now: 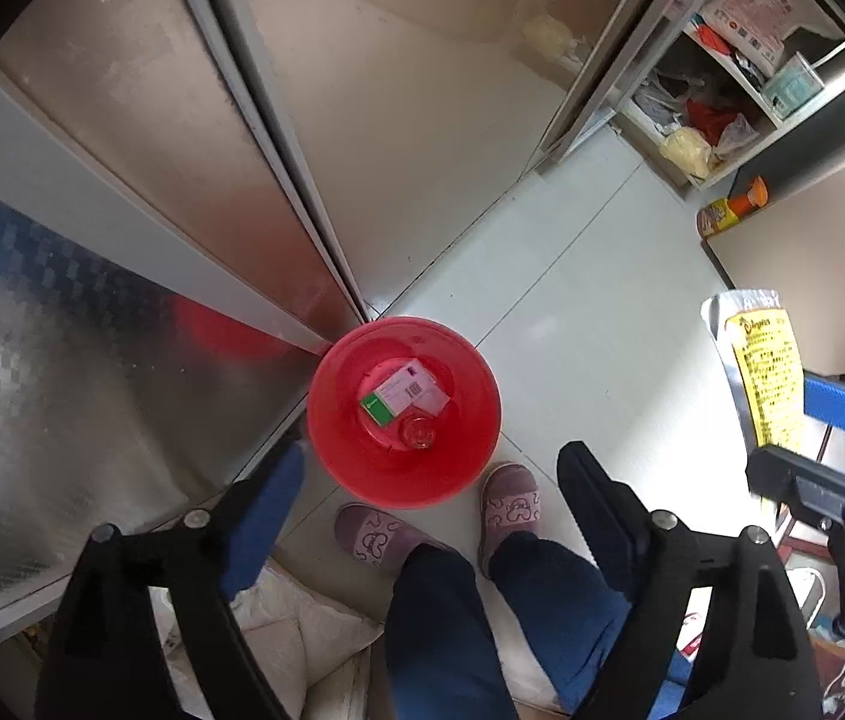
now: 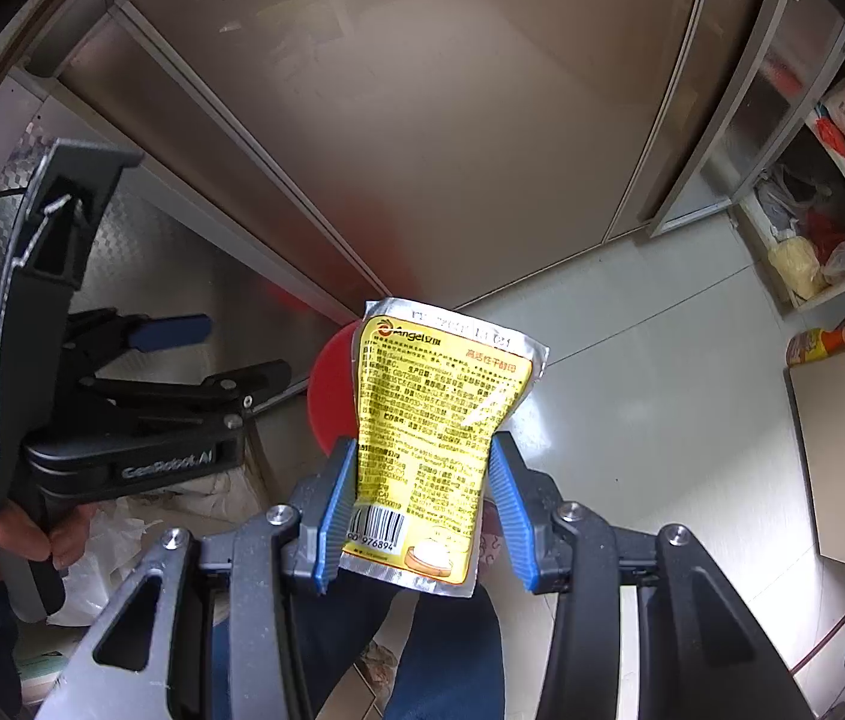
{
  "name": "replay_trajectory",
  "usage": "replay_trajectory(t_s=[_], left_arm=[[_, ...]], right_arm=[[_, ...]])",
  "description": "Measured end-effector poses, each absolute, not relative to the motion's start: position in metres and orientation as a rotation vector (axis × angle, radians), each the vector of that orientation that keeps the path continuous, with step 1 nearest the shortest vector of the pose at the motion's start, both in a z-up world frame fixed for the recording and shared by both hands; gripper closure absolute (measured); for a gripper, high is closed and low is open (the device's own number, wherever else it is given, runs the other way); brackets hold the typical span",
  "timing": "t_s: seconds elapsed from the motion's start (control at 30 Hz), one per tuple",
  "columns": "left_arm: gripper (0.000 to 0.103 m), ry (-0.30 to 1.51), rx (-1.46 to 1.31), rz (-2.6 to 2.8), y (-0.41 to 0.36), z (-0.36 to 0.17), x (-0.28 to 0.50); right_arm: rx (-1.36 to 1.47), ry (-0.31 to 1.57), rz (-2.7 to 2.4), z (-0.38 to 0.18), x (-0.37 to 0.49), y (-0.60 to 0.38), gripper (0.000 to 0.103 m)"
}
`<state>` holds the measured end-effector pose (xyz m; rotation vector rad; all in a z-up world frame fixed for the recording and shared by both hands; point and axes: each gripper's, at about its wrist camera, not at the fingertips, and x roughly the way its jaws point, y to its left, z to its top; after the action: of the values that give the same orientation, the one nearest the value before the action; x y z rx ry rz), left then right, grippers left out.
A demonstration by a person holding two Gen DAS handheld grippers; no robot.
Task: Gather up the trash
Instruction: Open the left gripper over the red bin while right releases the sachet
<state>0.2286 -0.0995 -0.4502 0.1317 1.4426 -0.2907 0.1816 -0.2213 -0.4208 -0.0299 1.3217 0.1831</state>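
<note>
Red bin holds a white-green carton; left gripper spread empty, right gripper pinches yellow "Angel" pouch

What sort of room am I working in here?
Probably a home kitchen or pantry corner: pale floor tiles, metal-fronted cabinet doors, an open white shelf unit of bagged goods, and a red plastic bin on the floor.

Both my wrist cameras look steeply down past my claws at the floor; each sees the red bucket, the right from further off.
</note>
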Motion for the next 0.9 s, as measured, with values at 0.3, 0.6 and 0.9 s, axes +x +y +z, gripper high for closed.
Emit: replay_trajectory(t_s=[0.3, 0.6, 0.9], left_arm=[[0.011, 1.431, 0.118, -0.328, -0.095, -0.449, 0.216], [0.000, 1.431, 0.122, -0.270, -0.084, -0.447, 0.206], [0.000, 1.455, 0.111, -0.201, -0.060, -0.445, 0.196]], right_arm=[[-0.028, 1.339, 0.188, -0.430, 0.184, -0.219, 0.061], [-0.075, 1.362, 0.229, -0.443, 0.187, -0.209, 0.061], [-0.123, 1.384, 0.297, -0.467, 0.196, -0.187, 0.061]])
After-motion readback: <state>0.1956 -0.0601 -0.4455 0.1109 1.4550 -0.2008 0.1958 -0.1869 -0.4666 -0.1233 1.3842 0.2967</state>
